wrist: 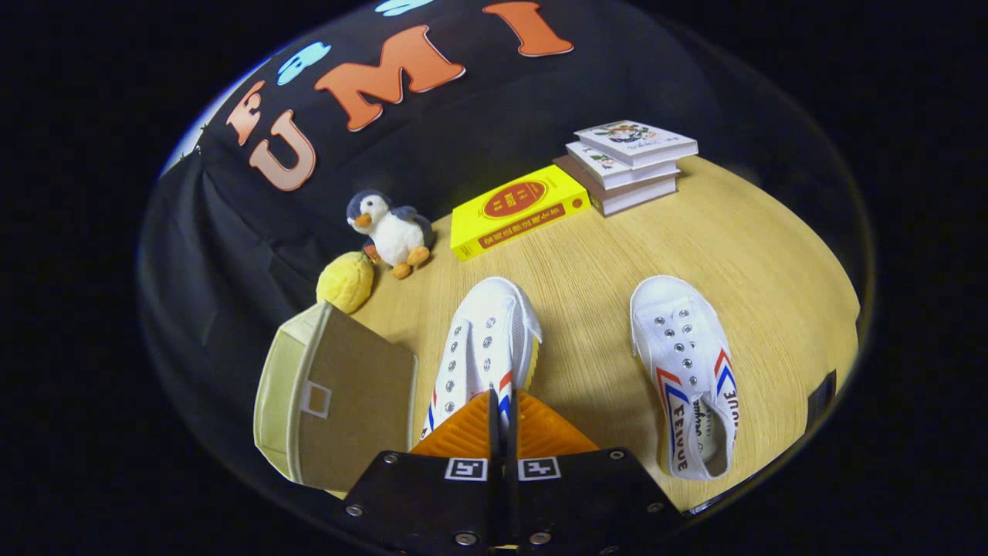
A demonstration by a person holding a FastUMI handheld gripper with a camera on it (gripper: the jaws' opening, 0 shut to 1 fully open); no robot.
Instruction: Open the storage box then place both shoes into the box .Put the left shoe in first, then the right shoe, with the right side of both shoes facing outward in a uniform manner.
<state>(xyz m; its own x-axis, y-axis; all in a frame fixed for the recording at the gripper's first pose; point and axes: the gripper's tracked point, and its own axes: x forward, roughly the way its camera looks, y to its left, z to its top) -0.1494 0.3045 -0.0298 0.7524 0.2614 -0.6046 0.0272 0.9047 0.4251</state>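
At the left edge of the pale wood-grain surface (617,255) sits the storage box (340,398), a beige fabric cube with a small clear label pocket on its flat panel; I cannot see what is inside it or tell whether it is open. Behind it, near the back-left edge, lie a bumpy yellow plush ball (346,281) and a fuzzy penguin toy (390,232).

My fingers (502,409) are drawn together with only a thin slit between them, pinching the heel end of the left-hand shoe (486,344); it is white canvas with metal eyelets and red-and-blue stripes, tilted on its side, toe pointing away from me. Beyond it lies a thick yellow book (517,210), flat and glossy.

Further right, a stack of three books (629,164) stands at the back edge. The second shoe (687,371), same canvas and stripes, rests sole-down near the right edge, well apart from the first.
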